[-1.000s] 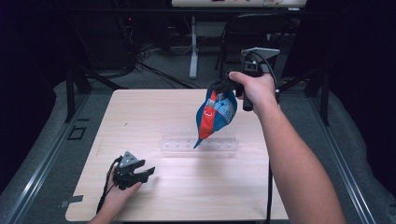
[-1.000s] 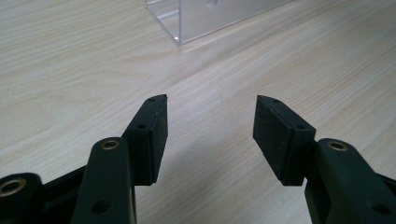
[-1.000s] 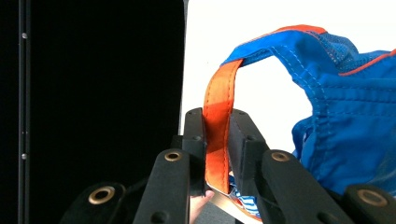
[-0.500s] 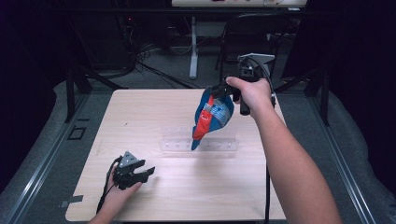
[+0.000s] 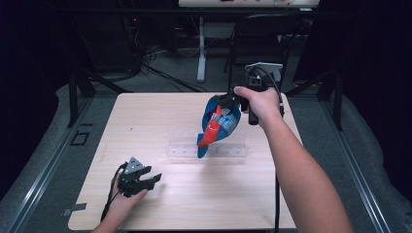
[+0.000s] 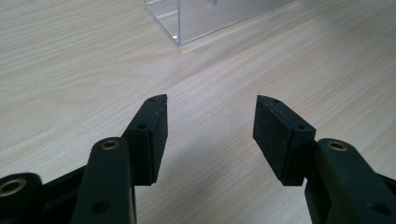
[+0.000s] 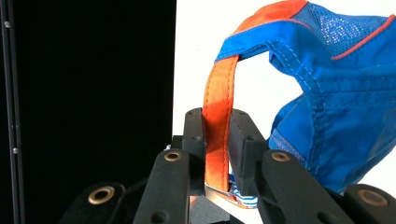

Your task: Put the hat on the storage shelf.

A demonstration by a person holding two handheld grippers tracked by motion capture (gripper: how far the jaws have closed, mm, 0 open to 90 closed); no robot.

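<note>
Right claw: pressed onto the orange strap of a blue bag, which hangs above the counter.
Bag position: over the clear plastic rack, mid-counter.
Left claw: spread, nothing between pads, low over bare wood at near left.
Room: dark, cables on floor behind.
</note>
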